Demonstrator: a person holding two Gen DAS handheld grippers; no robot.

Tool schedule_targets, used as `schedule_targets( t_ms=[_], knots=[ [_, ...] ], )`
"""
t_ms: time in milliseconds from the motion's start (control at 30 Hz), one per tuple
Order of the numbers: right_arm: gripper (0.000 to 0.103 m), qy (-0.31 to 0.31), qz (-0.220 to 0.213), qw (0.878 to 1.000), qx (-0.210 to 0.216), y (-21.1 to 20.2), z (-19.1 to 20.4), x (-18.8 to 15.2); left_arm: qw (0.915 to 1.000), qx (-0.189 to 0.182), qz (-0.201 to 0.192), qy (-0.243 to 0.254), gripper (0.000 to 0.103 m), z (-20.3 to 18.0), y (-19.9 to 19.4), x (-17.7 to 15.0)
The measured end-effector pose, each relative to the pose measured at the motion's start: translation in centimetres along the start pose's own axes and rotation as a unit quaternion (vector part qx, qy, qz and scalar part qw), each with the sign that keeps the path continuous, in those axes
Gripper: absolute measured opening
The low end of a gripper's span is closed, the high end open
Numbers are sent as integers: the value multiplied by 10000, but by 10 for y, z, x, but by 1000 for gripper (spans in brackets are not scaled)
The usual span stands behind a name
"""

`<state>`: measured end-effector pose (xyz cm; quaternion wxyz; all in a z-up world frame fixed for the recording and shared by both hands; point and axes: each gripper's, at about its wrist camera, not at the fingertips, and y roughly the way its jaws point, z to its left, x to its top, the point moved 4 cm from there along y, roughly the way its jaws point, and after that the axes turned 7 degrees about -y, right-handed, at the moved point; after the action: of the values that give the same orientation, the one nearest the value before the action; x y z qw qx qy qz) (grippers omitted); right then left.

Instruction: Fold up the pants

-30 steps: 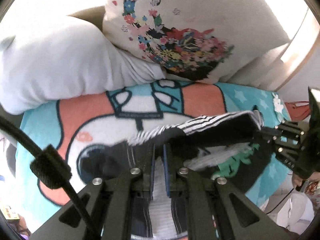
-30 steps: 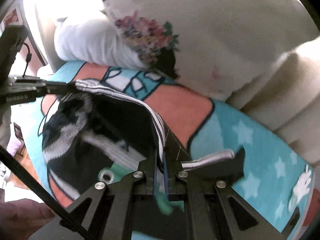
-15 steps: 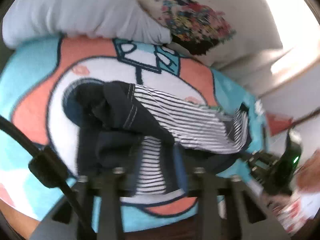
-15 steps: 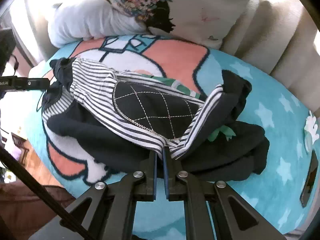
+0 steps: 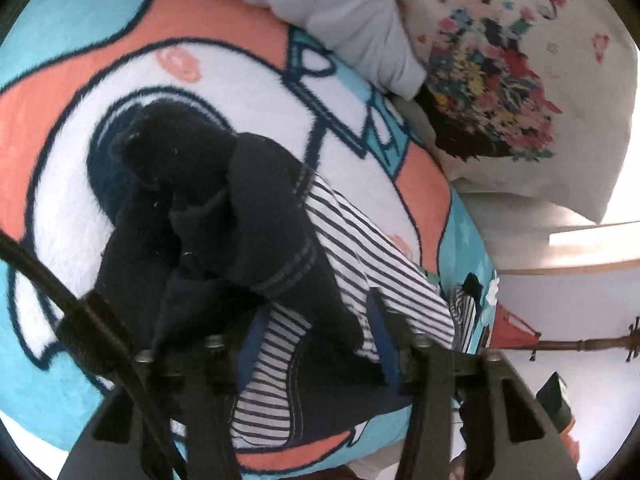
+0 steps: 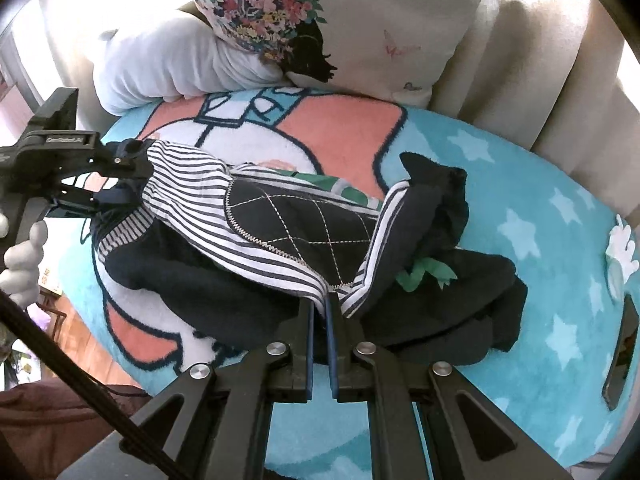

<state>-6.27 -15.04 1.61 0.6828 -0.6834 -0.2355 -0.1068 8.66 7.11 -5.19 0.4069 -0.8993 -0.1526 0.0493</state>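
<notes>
Dark pants [image 6: 304,224] with striped lining lying bunched on a cartoon blanket [image 6: 540,216], right gripper [image 6: 325,308] jaws pinching the striped hem, left gripper [image 5: 316,344] jaws spread wide around the fabric, floral pillow [image 6: 360,20] sitting behind.

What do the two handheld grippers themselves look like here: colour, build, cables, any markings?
Both are black, angular frames with cut-out openings and silver screw heads. The right gripper has blue pads lining its fingers and a black cable at lower left. The left gripper carries small, unreadable white lettering; a white-gloved hand grips it.
</notes>
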Motion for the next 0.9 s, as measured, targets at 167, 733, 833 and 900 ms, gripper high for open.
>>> schedule_targets(
  t_ms=[167,733,833,900],
  knots=[
    [5,102,19,9999,138,-2,-2,-4,9996,-6,-236,161,7,-2,-14,-8],
    [8,1000,457,9919,630,13,-21,-47,9986,361,-130,359,14,47,-38,-57],
    [30,1091,106,9935,309,-12,-36,-38,9974,108,-367,607,27,47,-68,-58],
    [52,981,-130,9951,13,-22,-41,-26,9968,-40,-485,632,27,49,-85,-58]
  ],
)
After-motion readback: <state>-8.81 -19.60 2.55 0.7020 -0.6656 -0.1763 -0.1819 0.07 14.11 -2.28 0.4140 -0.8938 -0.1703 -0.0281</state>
